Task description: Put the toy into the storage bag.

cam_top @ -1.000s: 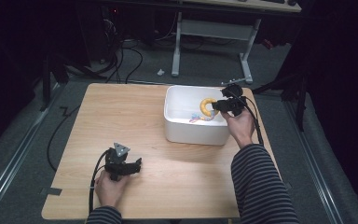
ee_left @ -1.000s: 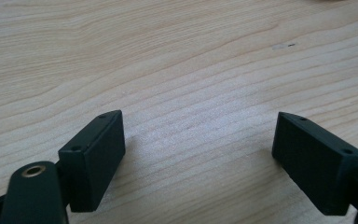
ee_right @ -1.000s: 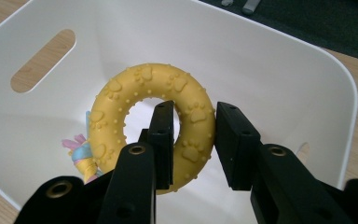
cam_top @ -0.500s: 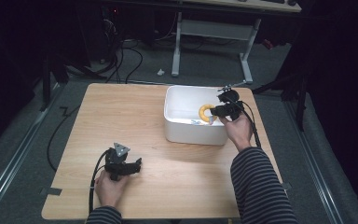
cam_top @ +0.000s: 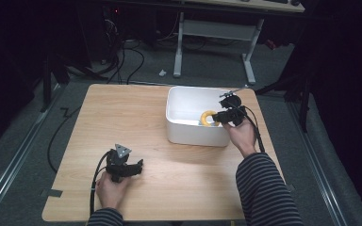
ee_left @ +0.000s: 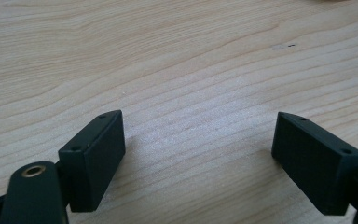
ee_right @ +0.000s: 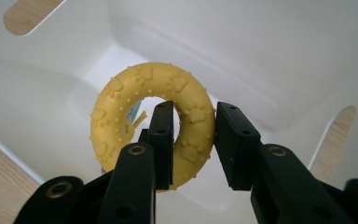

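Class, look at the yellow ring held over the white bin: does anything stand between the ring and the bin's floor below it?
Nothing visible does. The right gripper is shut on the yellow ring, inside the white bin; the bin floor beneath looks bare, though something pale blue shows through the ring's hole.

Pale wood on the table (ee_left: 177,60), a fine wavy grain with a soft matt sheen. The left gripper (ee_left: 198,156) shows jaws of matt black plastic, brass-coloured metal in a screw hole. The right gripper (ee_right: 193,140) looks the same, dull black with brassy eyelets. The yellow ring toy (ee_right: 151,123) looks rubbery, studded with small bumps and raised paw prints. The white bin (ee_right: 270,51) is smooth plastic, faintly glossy.
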